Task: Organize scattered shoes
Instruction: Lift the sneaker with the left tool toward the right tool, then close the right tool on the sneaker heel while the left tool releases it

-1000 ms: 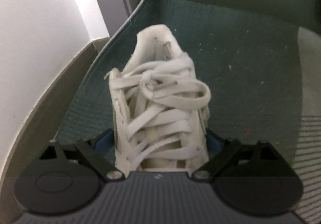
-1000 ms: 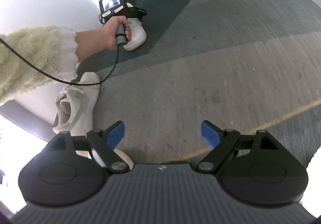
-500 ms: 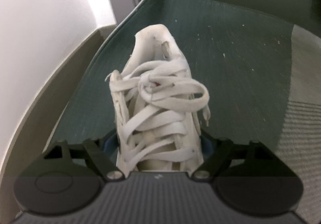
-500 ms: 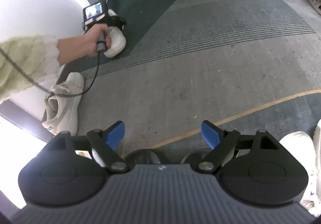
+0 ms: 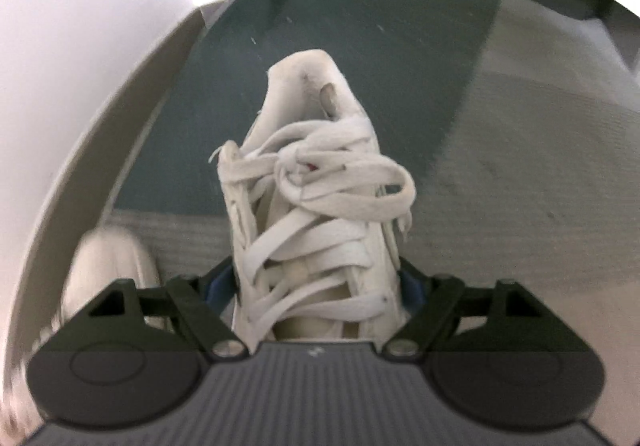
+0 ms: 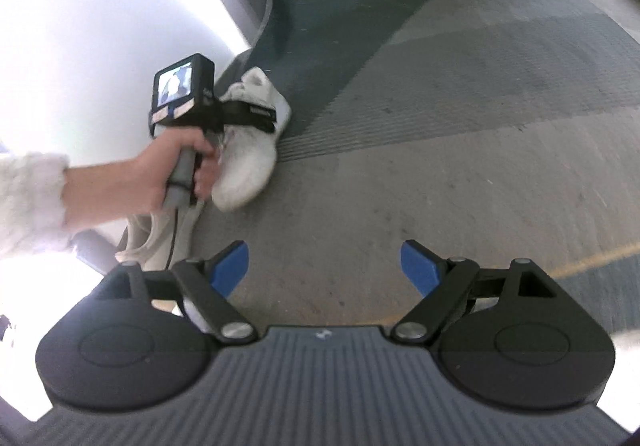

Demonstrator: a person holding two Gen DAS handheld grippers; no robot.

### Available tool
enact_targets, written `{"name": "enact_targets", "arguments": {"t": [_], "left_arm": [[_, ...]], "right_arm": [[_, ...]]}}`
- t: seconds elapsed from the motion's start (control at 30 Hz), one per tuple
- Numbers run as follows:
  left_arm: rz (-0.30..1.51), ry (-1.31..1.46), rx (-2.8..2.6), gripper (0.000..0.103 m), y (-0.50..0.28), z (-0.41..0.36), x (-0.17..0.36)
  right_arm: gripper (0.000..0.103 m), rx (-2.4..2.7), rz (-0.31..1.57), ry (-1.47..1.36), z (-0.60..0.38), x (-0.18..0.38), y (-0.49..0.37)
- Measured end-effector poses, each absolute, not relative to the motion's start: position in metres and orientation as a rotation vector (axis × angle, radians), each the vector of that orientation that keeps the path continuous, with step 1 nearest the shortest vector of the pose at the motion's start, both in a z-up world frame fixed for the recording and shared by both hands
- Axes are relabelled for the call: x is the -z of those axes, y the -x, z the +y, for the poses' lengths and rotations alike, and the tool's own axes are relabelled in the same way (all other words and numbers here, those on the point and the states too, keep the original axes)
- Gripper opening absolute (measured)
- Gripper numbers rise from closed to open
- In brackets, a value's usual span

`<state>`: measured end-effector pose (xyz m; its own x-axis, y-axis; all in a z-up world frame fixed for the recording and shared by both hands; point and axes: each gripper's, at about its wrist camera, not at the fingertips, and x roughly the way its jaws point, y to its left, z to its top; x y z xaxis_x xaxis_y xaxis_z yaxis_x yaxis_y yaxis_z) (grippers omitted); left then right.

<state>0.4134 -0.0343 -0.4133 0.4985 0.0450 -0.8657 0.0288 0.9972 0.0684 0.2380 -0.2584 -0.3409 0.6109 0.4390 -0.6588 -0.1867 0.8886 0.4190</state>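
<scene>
A white leather lace-up sneaker (image 5: pixel 316 214) is pinched across its laced middle by the jaws of the left gripper (image 5: pixel 316 286) – they've just been closing in on it – and it's carried above the grey carpet floor (image 6: pixel 460 174), near the edge of a dark green mat (image 5: pixel 340 26). A second white sneaker (image 5: pixel 108 270) is seen blurred on the floor just left of it, by the white wall (image 5: pixel 60 66). The right gripper (image 6: pixel 326 266) is held over bare carpet – jaws spread wide, nothing between them.
</scene>
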Motion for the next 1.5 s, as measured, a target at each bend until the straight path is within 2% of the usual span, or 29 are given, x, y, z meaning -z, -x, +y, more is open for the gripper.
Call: {"name": "enact_targets", "arguments": {"t": [0.17,0.37,0.5,0.53,0.7,0.83,0.97,1.1,1.17,1.2,1.27,1.33,1.37,1.5], "left_arm": [[1.057,-0.229,0.097,0.082,-0.35,-0.067,0.415],[1.009,-0.282,0.12,0.089,-0.335,-0.07,0.429],[1.016,-0.178,0.155,0.09,-0.323,-0.051,0.417],[1.011,-0.152,0.164,0.09,-0.314,-0.047,0.41],[0.926,-0.114,0.194,0.092,-0.267,-0.029,0.376],[0.875,-0.091,0.19,0.093,-0.219,0.01,0.351],[0.884,-0.046,0.162,0.093,-0.231,0.05,0.351],[0.85,-0.016,0.159,0.093,-0.234,0.08,0.34],[0.823,-0.039,0.166,0.093,-0.232,0.085,0.337],[0.809,-0.05,0.17,0.093,-0.23,0.087,0.336],[0.817,-0.05,0.177,0.091,-0.232,0.088,0.337],[0.829,-0.029,0.186,0.091,-0.235,0.09,0.338],[0.832,-0.022,0.189,0.091,-0.235,0.09,0.337],[0.832,-0.02,0.199,0.09,-0.234,0.095,0.335]], "right_arm": [[0.085,-0.415,0.84,-0.245,-0.25,0.339,-0.241],[0.085,-0.486,0.828,-0.107,-0.247,0.338,-0.245],[0.085,-0.683,0.772,0.266,-0.218,0.324,-0.28],[0.085,-0.69,0.77,0.276,-0.216,0.323,-0.282],[0.085,-0.943,0.743,0.683,-0.162,0.294,-0.374],[0.085,-1.083,0.715,1.148,-0.106,0.318,-0.401],[0.085,-1.208,0.59,1.535,-0.061,0.354,-0.404],[0.085,-1.334,0.471,1.764,-0.038,0.381,-0.406],[0.084,-1.421,0.551,1.793,-0.03,0.392,-0.414],[0.077,-1.426,0.605,1.811,-0.024,0.401,-0.421],[0.073,-1.405,0.626,1.8,-0.016,0.407,-0.428],[0.066,-1.39,0.725,1.76,-0.009,0.412,-0.434],[0.048,-1.37,0.802,1.729,-0.007,0.416,-0.438],[0.04,-1.347,0.817,1.686,-0.015,0.416,-0.432]]}}
